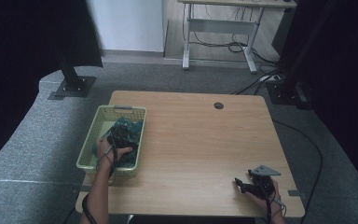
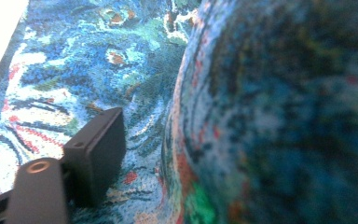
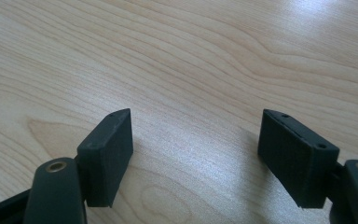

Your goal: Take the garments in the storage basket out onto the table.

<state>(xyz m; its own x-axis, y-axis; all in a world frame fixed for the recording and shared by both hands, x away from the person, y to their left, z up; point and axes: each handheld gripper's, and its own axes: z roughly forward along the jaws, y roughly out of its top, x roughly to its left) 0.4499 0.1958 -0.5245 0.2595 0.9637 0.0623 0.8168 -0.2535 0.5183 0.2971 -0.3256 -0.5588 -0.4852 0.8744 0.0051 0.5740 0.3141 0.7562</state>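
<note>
Resting at the near right edge of the wooden surface (image 1: pixel 200 140), the right tongs (image 1: pixel 247 185) stand wide open with nothing between the jaws; the right gripper view shows bare grain under them. Farther along on the left, the left tongs (image 1: pixel 118 138) are down inside the pale green basket (image 1: pixel 86 148), in among the blue-green patterned cloth (image 2: pixel 270 116); whether they have closed on a fold I cannot tell, since only one jaw shows, beside a bulge of fabric. That cloth looks soft, light and limp; it should sag and trail, so a raised fold is the best place to pinch. From the high view comes the basket's place near the left edge; the left gripper view adds the weave and print.
</note>
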